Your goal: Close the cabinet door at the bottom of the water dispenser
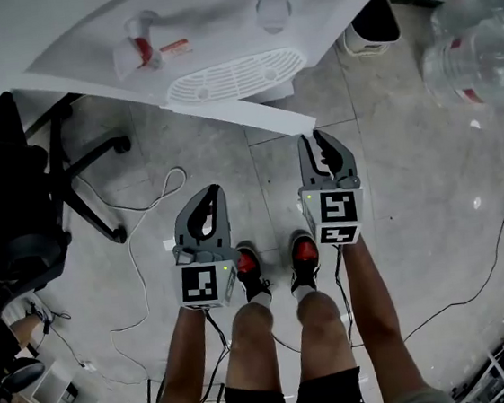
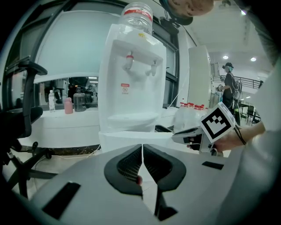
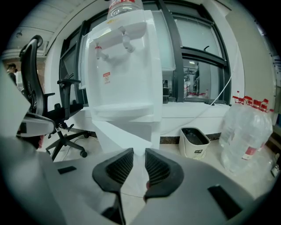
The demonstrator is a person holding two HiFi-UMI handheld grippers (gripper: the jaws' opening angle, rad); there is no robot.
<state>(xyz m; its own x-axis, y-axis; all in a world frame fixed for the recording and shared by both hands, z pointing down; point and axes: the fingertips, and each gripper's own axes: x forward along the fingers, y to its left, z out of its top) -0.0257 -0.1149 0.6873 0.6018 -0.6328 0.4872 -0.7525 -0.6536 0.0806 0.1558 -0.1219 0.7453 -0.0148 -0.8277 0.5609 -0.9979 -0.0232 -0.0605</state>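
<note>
The tall white plastic water dispenser's (image 1: 213, 20) flat white cabinet door (image 1: 261, 118) stood open. The left tool (image 1: 216, 191) was closed and empty. The right tool (image 1: 316, 137), slightly parted and empty, sat by the door's edge.

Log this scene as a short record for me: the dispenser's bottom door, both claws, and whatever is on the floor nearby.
cabinet door: open, swung out from the base of the water dispenser
left claw: jaws together, nothing held
right claw: jaws slightly apart, nothing between them, pointed toward the door's free edge
floor, left side: office chair
floor, right side: small bin and large water bottle
</note>
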